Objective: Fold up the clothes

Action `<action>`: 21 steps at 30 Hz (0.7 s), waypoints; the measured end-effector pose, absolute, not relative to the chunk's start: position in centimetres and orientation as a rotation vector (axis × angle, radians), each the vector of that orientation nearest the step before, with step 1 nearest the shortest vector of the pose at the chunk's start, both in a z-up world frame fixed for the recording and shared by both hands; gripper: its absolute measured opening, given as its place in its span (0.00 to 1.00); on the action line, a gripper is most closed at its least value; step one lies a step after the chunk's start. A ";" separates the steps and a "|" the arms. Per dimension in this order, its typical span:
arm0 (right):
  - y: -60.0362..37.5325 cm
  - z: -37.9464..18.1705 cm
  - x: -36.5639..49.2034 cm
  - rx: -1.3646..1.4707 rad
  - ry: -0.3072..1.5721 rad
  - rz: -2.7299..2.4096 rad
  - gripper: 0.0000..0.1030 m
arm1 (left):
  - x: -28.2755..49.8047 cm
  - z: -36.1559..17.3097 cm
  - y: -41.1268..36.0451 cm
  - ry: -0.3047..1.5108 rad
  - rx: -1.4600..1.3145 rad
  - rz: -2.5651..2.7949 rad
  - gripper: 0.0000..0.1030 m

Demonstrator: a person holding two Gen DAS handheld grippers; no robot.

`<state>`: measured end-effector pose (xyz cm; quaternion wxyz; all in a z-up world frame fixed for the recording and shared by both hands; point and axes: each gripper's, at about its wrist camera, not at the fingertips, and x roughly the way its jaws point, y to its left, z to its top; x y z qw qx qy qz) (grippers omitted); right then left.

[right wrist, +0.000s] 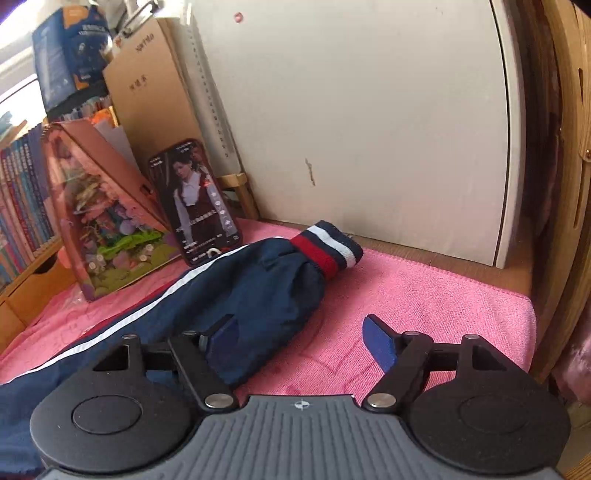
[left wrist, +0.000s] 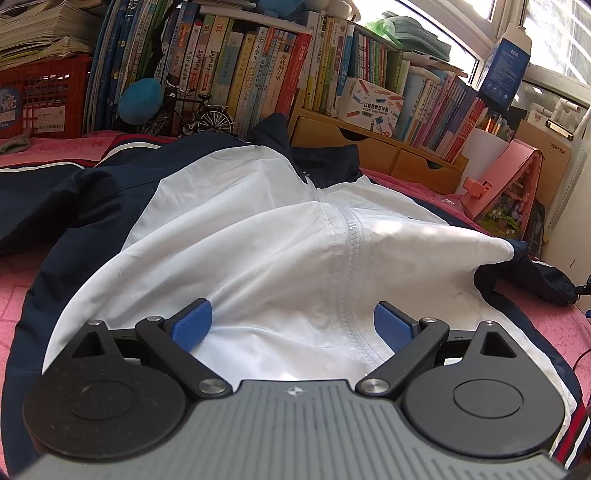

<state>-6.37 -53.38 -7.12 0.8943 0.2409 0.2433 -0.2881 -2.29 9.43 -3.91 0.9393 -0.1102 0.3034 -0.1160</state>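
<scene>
Left tool (left wrist: 293, 325) open over jacket (left wrist: 258, 229), red crate (left wrist: 44, 92) under papers (left wrist: 40, 33)

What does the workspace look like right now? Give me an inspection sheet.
Surface: pink towel over a wooden top.
Job's things: navy and white jacket spread out, zipper up; its sleeve with striped cuff lies extended.
Clutter: phone with lit screen, pink diorama box, model bicycle.
Grippers: left claw open over the white panel; right claw open beside the sleeve, nothing gripped.
Cables: thin red cable at the towel's edge.
Surroundings: bookshelf, window, white wall.
</scene>
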 end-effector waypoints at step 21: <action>-32.5 -5.9 -13.9 0.255 0.706 0.528 0.80 | -17.2 -0.4 15.7 0.563 -0.403 -0.175 0.93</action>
